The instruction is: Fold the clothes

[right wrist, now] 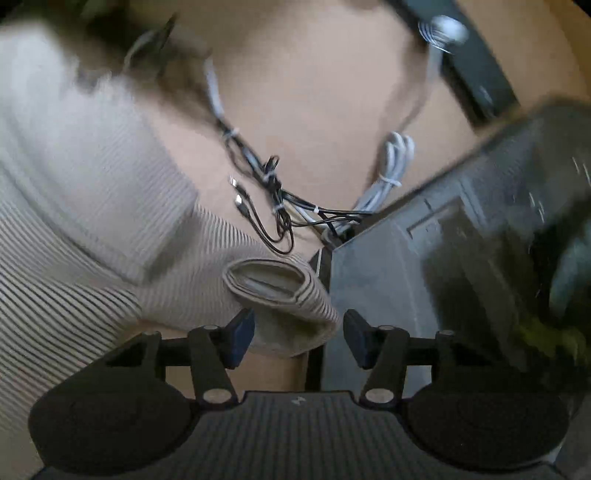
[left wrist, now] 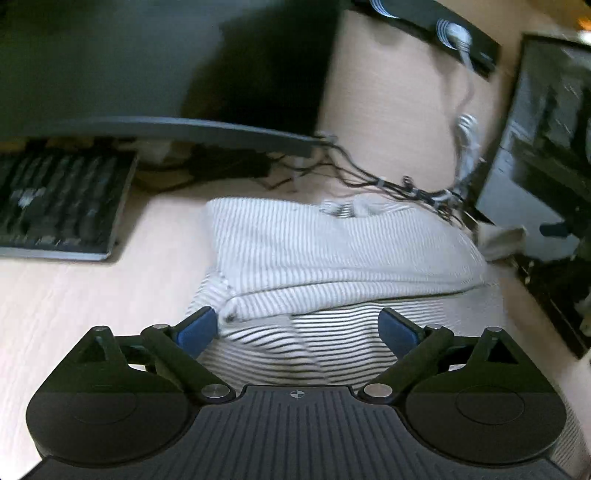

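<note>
The white cloth garment with thin dark stripes (left wrist: 332,251) lies on the pale wooden table (left wrist: 74,302), partly folded, with one thick layer lying over another. No brand name or writing can be read anywhere; the pictures are blurry.

The left tongs (left wrist: 297,328) have black arms and blue pads. They are wide apart and hold nothing. They hover just over the near edge of the striped garment. The left blue pad is right beside the folded corner of the cloth, but I cannot tell if it touches.

The right tongs (right wrist: 299,341) are wide apart too and hold nothing. Between their blue pads sits the open round end of a sleeve (right wrist: 280,291), which sticks out from the garment toward a big dark grey box (right wrist: 461,277) on the right. The box stands very close to the sleeve end.

Behind the garment, a bundle of thin black cables (right wrist: 266,184) and thick white cables (right wrist: 391,166) lies on the table, tied with small white ties. Some black plugs lie loose near the cloth. In the left view, a black keyboard (left wrist: 55,206) sits on the left, well apart from the garment, under the curved edge of a big dark monitor (left wrist: 147,74). A long black bar (left wrist: 443,26) lies far at the back.
</note>
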A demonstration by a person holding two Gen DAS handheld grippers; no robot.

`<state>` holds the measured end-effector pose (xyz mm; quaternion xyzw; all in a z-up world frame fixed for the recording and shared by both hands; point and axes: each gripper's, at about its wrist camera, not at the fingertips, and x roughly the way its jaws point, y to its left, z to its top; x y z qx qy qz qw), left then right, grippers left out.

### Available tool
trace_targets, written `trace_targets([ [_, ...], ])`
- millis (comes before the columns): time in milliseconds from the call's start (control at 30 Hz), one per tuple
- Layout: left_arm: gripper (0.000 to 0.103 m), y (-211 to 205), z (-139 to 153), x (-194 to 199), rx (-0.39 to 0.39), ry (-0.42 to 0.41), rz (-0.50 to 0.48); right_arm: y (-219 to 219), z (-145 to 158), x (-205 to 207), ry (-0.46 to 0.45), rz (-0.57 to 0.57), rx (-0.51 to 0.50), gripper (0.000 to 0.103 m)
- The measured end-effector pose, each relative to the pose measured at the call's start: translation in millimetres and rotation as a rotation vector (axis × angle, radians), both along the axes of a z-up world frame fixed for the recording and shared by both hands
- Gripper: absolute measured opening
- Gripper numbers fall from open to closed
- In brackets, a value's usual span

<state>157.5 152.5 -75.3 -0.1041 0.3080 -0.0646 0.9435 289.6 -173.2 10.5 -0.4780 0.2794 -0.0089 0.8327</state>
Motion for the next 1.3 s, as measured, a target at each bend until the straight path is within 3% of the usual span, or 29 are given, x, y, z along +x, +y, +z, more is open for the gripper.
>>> trace_targets([
  [100, 0.098, 13, -1, 0, -0.02, 0.014, -0.005, 9, -19, 13, 0.019, 0.068, -0.172, 0.05],
  [133, 0.098, 18, -1, -2, -0.022, 0.017, -0.007, 9, -18, 19, 0.049, 0.074, -0.145, 0.039],
  [167, 0.098, 22, -1, -3, -0.029, 0.024, -0.01, 9, -13, 24, 0.089, 0.07, -0.085, 0.014],
  [233, 0.099, 33, 3, -4, -0.052, 0.041, -0.012, 8, 4, 32, 0.135, 0.058, 0.06, 0.014],
  [400, 0.103, 62, 25, 2, -0.135, 0.052, -0.006, -20, 124, 6, -0.134, -0.035, 0.456, 0.013],
  [467, 0.103, 70, 35, 4, -0.148, 0.054, -0.018, -29, 162, -8, -0.192, -0.041, 0.591, 0.013],
  [567, 0.103, 78, 45, 5, -0.137, 0.066, -0.026, -34, 195, -21, -0.198, -0.023, 0.799, 0.013],
  [733, 0.103, 89, 55, -5, -0.134, 0.072, -0.043, 18, 221, -40, -0.144, 0.138, 0.966, 0.013],
  [867, 0.103, 94, 54, -13, -0.162, 0.081, -0.064, 75, 218, -40, -0.041, 0.241, 1.019, 0.013],
  [1033, 0.103, 92, 51, -19, -0.175, 0.105, -0.101, 120, 208, -43, -0.003, 0.319, 1.041, 0.022],
  [1167, 0.103, 88, 48, -11, -0.189, 0.121, -0.12, 125, 209, -50, -0.019, 0.366, 1.035, 0.035],
  [1300, 0.103, 84, 46, -1, -0.204, 0.137, -0.137, 104, 198, -48, -0.024, 0.304, 1.017, 0.039],
])
